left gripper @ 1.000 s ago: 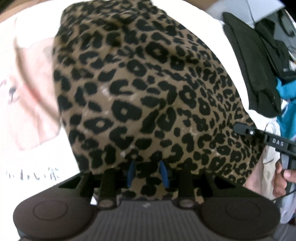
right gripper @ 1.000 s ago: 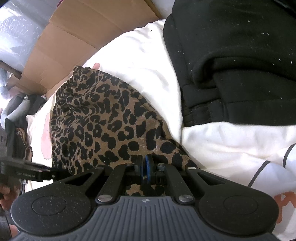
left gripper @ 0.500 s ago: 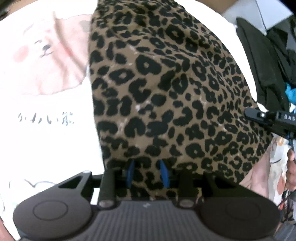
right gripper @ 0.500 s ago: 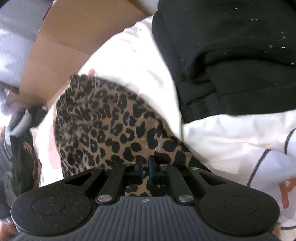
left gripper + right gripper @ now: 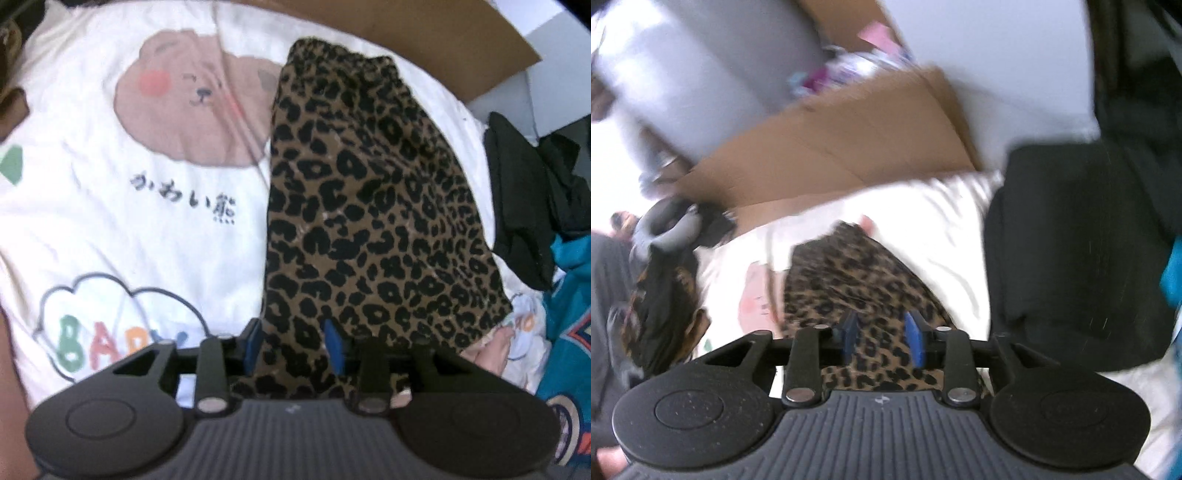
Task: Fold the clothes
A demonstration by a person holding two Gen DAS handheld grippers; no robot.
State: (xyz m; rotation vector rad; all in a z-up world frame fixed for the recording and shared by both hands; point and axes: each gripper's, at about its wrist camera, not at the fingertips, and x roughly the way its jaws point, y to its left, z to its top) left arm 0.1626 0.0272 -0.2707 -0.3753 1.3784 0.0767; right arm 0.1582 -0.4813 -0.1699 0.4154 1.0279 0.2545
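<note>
Left gripper (image 5: 293, 345) points steeply down, jaws opening astride the folded leopard-print cloth (image 5: 369, 206). Right gripper (image 5: 881, 341), jaws opening, hangs clear above it; brown cardboard box (image 5: 831, 147) behind.

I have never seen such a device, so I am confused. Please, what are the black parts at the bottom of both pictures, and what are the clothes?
A person holds a hand tool in each hand. Each picture comes from a camera on one tool, looking along its fingers. The left gripper and the right gripper are both opening, above the leopard cloth, apparently no longer pinching it. That cloth lies folded on a white bear shirt. Black clothes lie beside, a cardboard box behind.
</note>
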